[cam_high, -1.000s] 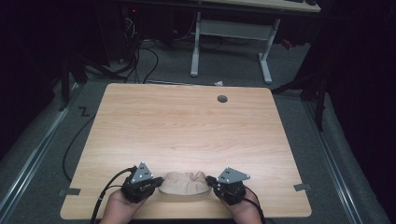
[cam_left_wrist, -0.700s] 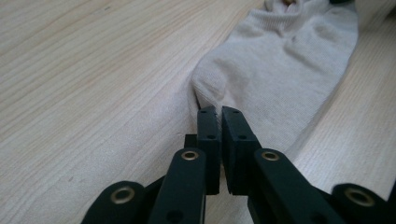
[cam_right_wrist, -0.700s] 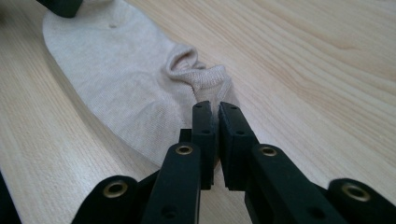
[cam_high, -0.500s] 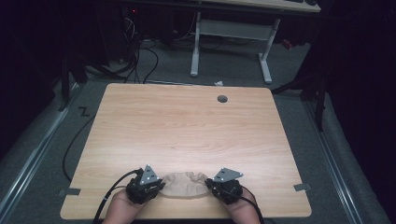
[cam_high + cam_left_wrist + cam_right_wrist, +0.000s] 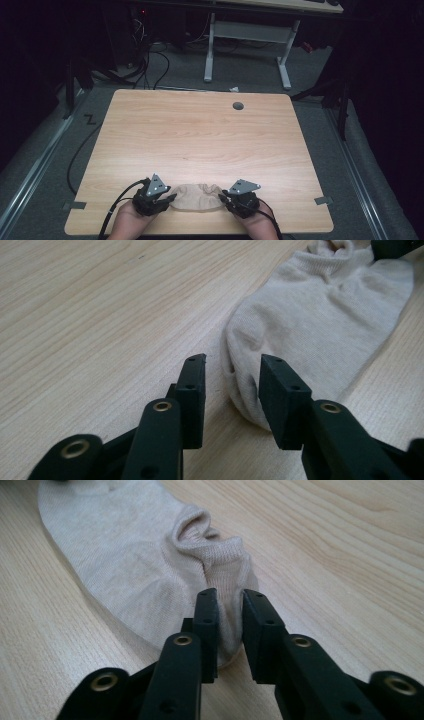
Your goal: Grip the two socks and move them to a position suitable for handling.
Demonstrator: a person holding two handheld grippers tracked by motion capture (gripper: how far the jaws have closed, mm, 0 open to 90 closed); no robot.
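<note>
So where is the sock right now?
In the high view the sock lies flat at the table's near edge, between the left gripper and right gripper.

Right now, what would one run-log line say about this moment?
item: beige sock flat on table | left tool: jaws just opening, sock end between | right tool: jaws just opening, sock edge between

High view: fixed above the person's edge of the light wooden table (image 5: 200, 135), facing forward and down, far enough to take in the whole top.
Left gripper view: low over the wood, very near, looking along its own black jaws at one end of the beige knitted sock (image 5: 325, 305).
Right gripper view: equally low and near, facing the sock's opposite, bunched end.
Shared: the sock and surrounding tabletop.
</note>
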